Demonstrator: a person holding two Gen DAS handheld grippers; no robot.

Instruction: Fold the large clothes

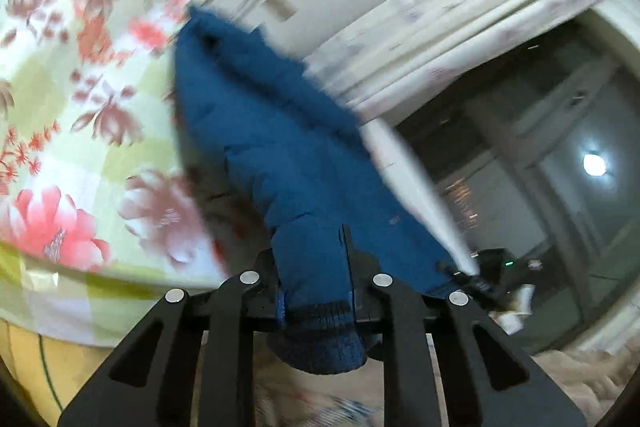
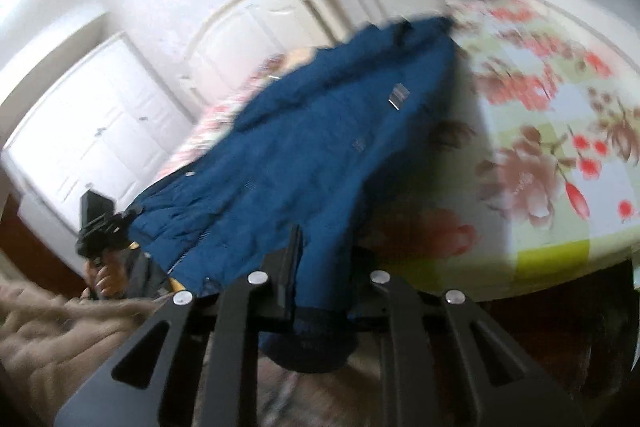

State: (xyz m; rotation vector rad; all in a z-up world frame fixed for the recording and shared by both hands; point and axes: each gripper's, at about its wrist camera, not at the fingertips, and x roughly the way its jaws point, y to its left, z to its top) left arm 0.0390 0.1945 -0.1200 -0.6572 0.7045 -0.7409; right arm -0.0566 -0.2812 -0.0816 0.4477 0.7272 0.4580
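A large blue padded jacket (image 1: 280, 147) hangs stretched between both grippers above the bed. My left gripper (image 1: 316, 279) is shut on one sleeve end, with the dark knitted cuff (image 1: 320, 339) hanging below the fingers. My right gripper (image 2: 320, 283) is shut on the other sleeve end of the jacket (image 2: 320, 147), its dark cuff (image 2: 312, 343) also hanging below. The far part of the jacket trails toward the bed. In the right wrist view, the left gripper (image 2: 100, 227) and the hand holding it show at the jacket's left edge. Both views are motion-blurred.
A bed with a floral green, pink and white sheet (image 1: 80, 107) lies under and beyond the jacket; it also shows in the right wrist view (image 2: 540, 127). White wardrobe doors (image 2: 100, 123), a curtain (image 1: 460, 27) and a dark window (image 1: 540, 147) surround it. A beige blanket (image 2: 48, 339) lies low left.
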